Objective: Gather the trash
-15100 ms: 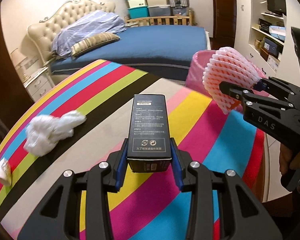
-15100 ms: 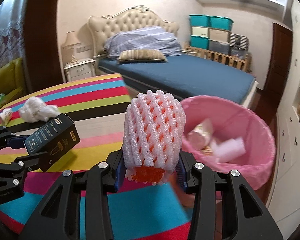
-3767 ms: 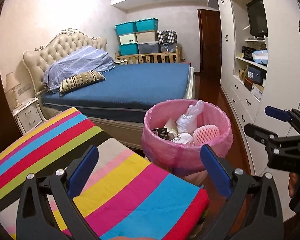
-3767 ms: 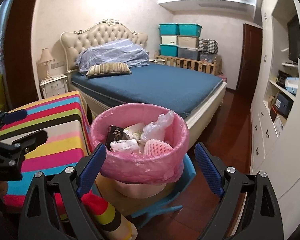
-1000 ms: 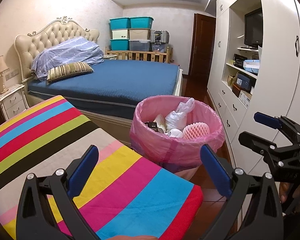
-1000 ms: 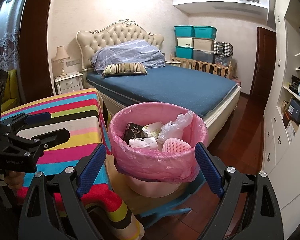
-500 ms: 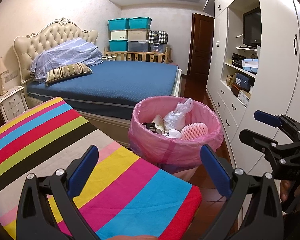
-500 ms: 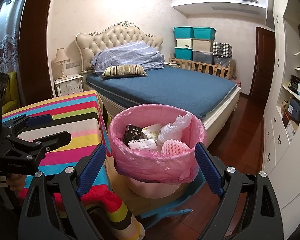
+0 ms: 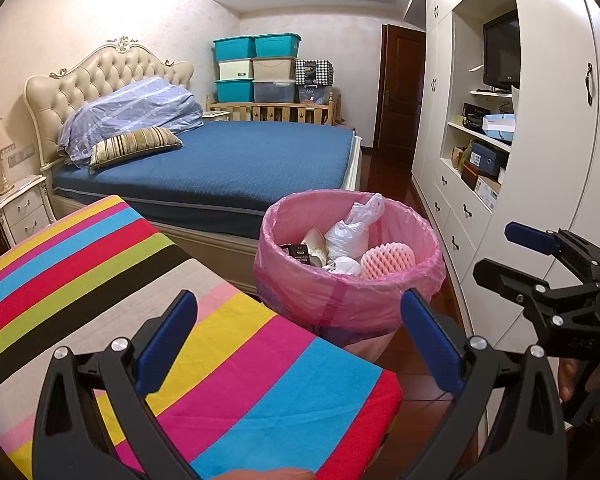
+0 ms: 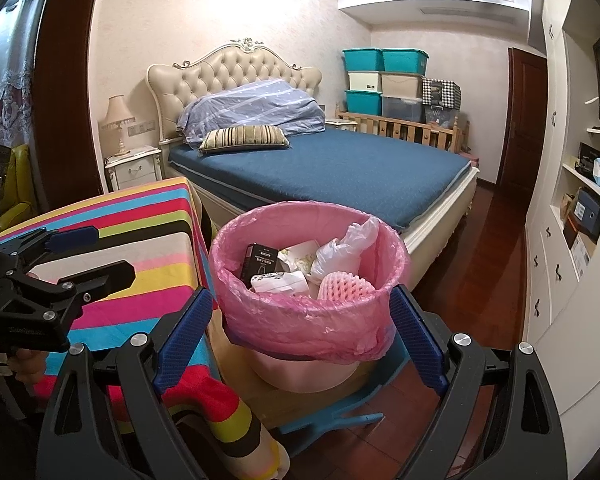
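Left gripper: lower centre of its frame, jaws spread wide, nothing between them, above the striped cloth at lower left. Right gripper: lower centre of its frame, jaws likewise spread and empty, framing the bin. Bin: centre frame, pink liner, beside the cloth's edge. Contents: foam net at right, black box at left, white bag behind, crumpled paper in front. Bed: blue cover, upper centre, behind the bin.
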`<state>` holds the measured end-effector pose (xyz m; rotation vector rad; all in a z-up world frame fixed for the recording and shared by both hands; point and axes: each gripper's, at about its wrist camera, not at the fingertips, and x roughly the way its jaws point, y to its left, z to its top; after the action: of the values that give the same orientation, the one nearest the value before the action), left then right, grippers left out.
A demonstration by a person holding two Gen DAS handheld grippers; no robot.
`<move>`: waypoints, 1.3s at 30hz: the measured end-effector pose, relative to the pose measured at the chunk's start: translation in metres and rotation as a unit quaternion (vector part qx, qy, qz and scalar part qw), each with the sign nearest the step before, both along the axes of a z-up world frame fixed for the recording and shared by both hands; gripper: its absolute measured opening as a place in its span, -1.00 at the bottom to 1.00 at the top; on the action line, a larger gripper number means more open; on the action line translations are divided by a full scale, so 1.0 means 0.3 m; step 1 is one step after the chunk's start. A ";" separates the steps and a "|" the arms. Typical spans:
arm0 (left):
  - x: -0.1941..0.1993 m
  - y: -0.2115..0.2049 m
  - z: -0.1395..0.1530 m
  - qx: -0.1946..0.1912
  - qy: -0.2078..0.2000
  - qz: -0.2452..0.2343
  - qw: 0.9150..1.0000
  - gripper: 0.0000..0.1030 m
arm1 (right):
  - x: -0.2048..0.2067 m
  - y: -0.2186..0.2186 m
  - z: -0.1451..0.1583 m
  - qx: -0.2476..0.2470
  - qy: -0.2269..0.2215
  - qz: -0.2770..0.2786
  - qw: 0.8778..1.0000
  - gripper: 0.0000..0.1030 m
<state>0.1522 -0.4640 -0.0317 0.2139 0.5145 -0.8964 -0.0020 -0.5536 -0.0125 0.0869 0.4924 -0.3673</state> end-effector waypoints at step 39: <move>-0.008 -0.002 -0.010 0.002 -0.006 0.000 1.000 0.91 | 0.004 0.002 -0.011 0.004 -0.001 -0.001 1.000 0.64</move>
<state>0.1497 -0.4645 -0.0346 0.2232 0.5047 -0.8941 -0.0009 -0.5529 -0.0160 0.0954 0.4917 -0.3674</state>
